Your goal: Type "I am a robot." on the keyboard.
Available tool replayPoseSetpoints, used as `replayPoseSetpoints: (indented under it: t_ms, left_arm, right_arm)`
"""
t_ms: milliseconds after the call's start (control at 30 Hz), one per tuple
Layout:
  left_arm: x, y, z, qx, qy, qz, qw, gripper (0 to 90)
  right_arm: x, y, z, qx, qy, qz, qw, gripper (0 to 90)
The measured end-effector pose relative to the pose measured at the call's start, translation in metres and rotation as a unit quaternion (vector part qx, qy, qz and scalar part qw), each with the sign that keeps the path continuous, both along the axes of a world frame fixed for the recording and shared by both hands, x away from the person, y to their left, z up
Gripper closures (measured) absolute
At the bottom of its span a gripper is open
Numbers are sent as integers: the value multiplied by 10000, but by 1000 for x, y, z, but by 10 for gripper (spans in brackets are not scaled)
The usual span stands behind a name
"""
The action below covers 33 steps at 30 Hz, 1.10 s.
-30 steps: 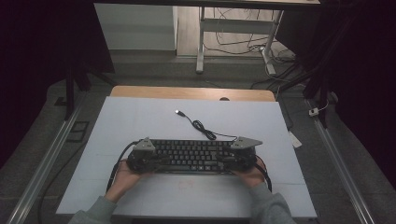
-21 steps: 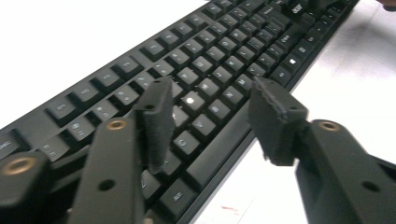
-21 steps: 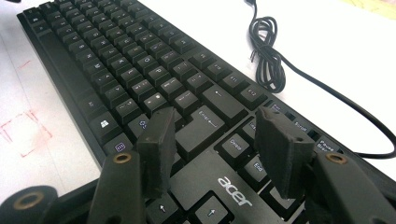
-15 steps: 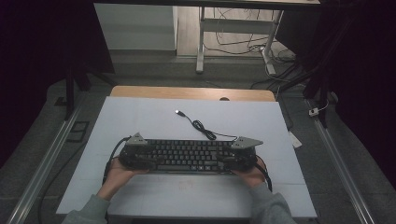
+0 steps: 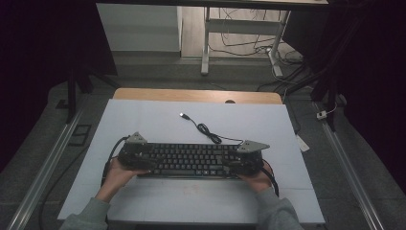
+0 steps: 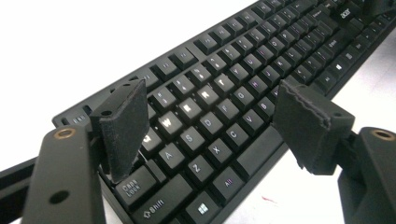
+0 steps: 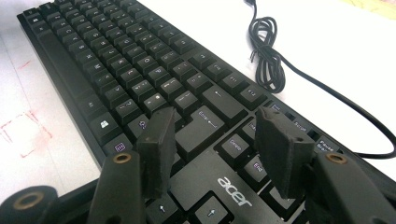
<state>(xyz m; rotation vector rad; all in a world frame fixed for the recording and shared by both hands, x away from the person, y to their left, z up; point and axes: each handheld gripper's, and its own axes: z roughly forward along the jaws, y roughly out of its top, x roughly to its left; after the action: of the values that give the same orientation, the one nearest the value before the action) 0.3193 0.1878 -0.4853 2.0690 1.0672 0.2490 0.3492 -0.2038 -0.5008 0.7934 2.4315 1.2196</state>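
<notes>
Keyboard (image 5: 191,160) lies flat on the white table (image 5: 158,120), near its front edge; left gripper (image 6: 210,126) sits over the left-hand keys, jaws wide apart, gripping nothing. Right gripper (image 7: 215,140) sits over the right-hand keys, jaws likewise apart and empty; black cable (image 5: 206,130) trails off behind.

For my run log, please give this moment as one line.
black Acer keyboard flat on white table | left gripper open over it | right gripper open over it

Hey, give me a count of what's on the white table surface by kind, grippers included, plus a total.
Keyboard: 1
USB cable trailing from the keyboard: 1
Handheld grippers: 2, left gripper and right gripper, both with jaws apart over the keys
Total: 4
</notes>
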Motion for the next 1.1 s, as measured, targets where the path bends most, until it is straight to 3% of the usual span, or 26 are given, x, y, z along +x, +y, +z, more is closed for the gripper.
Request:
replayPoseSetpoints:
  t_ms: [133,367,700,900,1100]
  left_arm:
    - [4,0,8,-53,-57,15,10000,265]
    - [15,-5,17,51,-46,-116,9999,288]
    - [30,-7,15,174,-27,-186,9997,370]
    - [36,-11,10,210,-31,-353,9992,481]
    - [36,-20,3,476,34,-645,9968,657]
  right_arm:
    - [-1,0,0,12,14,-9,10000,484]
    - [-2,-2,2,51,-3,-20,10000,483]
    - [-2,-3,3,68,-21,-61,10000,483]
    - [-1,-2,2,86,-10,-24,10000,483]
    - [-2,-1,1,57,0,8,10000,483]
